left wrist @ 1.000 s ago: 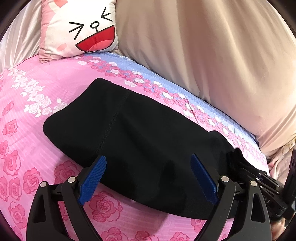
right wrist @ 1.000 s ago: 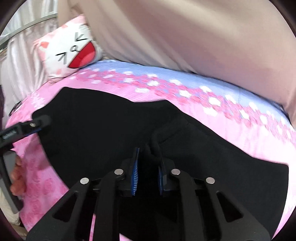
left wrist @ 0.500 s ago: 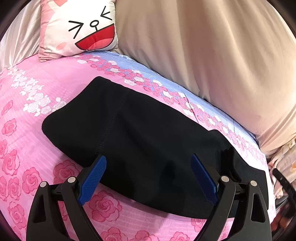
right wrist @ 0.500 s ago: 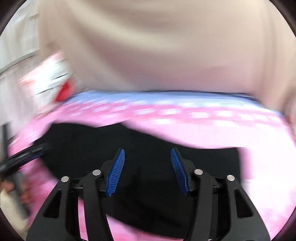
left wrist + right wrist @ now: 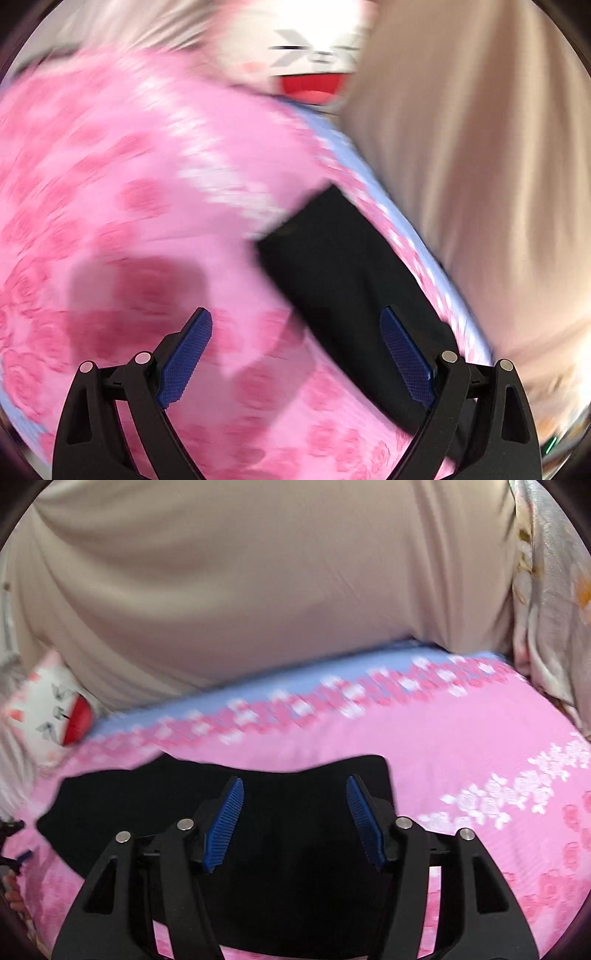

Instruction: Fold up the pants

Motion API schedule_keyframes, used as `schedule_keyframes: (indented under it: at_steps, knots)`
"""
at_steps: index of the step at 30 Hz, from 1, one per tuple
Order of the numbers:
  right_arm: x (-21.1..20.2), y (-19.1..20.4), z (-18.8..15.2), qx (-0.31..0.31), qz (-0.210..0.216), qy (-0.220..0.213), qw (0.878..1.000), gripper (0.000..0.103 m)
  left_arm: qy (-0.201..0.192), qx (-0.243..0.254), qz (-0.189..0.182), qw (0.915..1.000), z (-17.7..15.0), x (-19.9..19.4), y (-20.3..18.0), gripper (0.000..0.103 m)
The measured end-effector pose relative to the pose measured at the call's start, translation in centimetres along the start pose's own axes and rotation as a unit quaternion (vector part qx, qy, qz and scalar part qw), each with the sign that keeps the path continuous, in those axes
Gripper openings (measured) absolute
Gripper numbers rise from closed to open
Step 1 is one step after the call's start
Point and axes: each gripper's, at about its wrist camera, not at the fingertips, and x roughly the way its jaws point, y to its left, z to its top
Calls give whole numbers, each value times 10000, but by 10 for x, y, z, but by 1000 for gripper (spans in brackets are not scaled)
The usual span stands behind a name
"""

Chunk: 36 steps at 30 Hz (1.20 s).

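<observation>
We're in a bedroom at home, no doubt about it. There's a bed dressed in a pink rose-print sheet with a pale blue band along the far edge. A cartoon-face cushion, laughing red mouth, sits at the head. Behind it hangs a beige curtain, and a flowered fabric drapes on the right.

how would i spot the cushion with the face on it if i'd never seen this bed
Find the pink rose-print bedsheet and follow it to its far left corner, against the big beige bedding. The cushion is there: white and pink, the only thing with a cartoon face and red mouth.
</observation>
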Motion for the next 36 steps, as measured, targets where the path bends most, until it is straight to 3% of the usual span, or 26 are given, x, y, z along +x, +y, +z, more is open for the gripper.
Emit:
schedule_keyframes:
  at_steps: [3,6,7,9,10,15,16,17,18,19,20,23,25,26,28,30,32,34,36]
  knots:
    - [-1,0,-13,54,382,-16,9993,63,-3,-445,-150,9989,11,4,15,90]
    - [-3,3,-26,89,628,-3,9980,63,275,-538,-530,9968,21,25,7,90]
    - [-4,4,-26,89,679,-3,9977,63,276,-553,-501,9968,25,30,3,91]
    - [-6,1,-27,133,706,-71,9974,70,391,-534,-644,9957,33,45,-4,91]
    - [-6,-1,-27,192,700,-94,9973,76,452,-635,-703,9945,38,52,-7,91]
    - [-6,-17,-30,579,835,-87,9948,76,587,-1198,-1289,9826,51,70,-4,89]
    - [-5,-20,-30,666,830,-84,9943,76,587,-1292,-1381,9802,54,73,-3,85]
    - [-5,-22,-30,726,841,-84,9938,76,582,-1363,-1450,9783,56,76,-2,64]
    - [-4,-25,-31,816,858,-86,9929,76,649,-1367,-1486,9773,58,80,-2,50]
    - [-5,-27,-31,877,828,-106,9926,77,747,-1351,-1458,9772,58,85,-5,23]
    - [-5,-29,-31,924,831,-126,9922,76,759,-1241,-1394,9795,59,87,-12,15]
    - [-8,-33,-32,1042,800,-228,9911,77,283,-479,-1063,9928,56,66,-50,14]
    - [-12,-37,-31,1144,736,-341,9901,77,-3,266,-1015,9945,49,48,-96,14]
    - [-13,-39,-31,1189,702,-388,9897,77,-131,795,-1071,9910,40,35,-135,14]
    - [-19,-50,-30,1423,603,-585,9863,77,-181,1524,-1259,9801,22,18,-187,14]
    - [-27,-63,-30,1670,574,-771,9813,77,-123,2392,-1570,9581,-15,3,-255,14]
    - [-38,-83,-33,2089,580,-994,9711,77,160,3223,-1890,9274,-69,-2,-319,15]
    - [-46,-105,-35,2450,593,-1059,9619,80,633,3808,-2121,8978,-128,5,-360,16]
    - [-52,-127,-39,2643,506,-968,9582,83,1146,4197,-2177,8737,-183,21,-380,18]
